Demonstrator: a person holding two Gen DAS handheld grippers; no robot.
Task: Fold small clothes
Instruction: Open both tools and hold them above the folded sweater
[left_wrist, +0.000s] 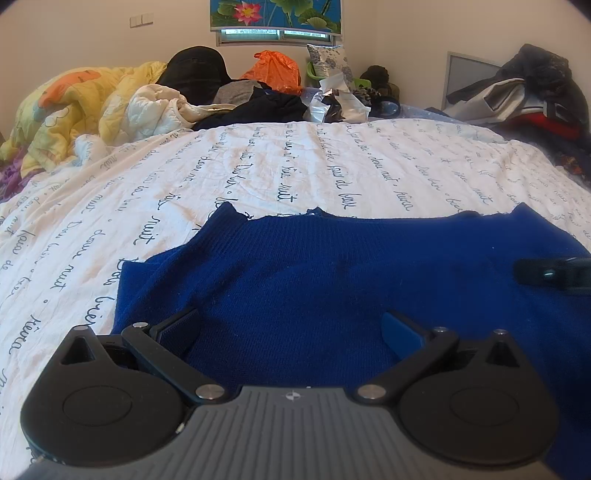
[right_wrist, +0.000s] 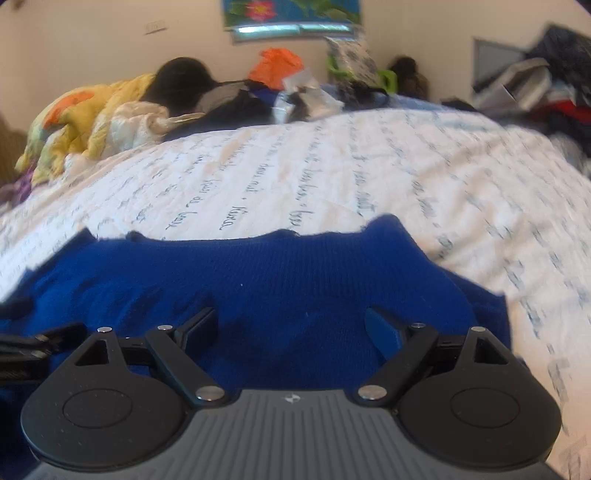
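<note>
A small blue knit sweater (left_wrist: 332, 266) lies flat on the white bedsheet with script print (left_wrist: 258, 166); it also shows in the right wrist view (right_wrist: 280, 273). My left gripper (left_wrist: 291, 325) is open, low over the sweater's near left part, with nothing between its fingers. My right gripper (right_wrist: 290, 325) is open, low over the sweater's near right part, empty. The right gripper's finger shows at the right edge of the left wrist view (left_wrist: 554, 275). The left gripper shows at the left edge of the right wrist view (right_wrist: 33, 347). The right wrist view is blurred.
A yellow quilt (left_wrist: 74, 107), dark clothes (left_wrist: 258, 105), an orange bag (left_wrist: 275, 70) and plastic wrappers (left_wrist: 332, 99) are piled along the bed's far side. More clothes (left_wrist: 524, 92) are heaped at the far right. The white sheet (right_wrist: 332, 173) stretches beyond the sweater.
</note>
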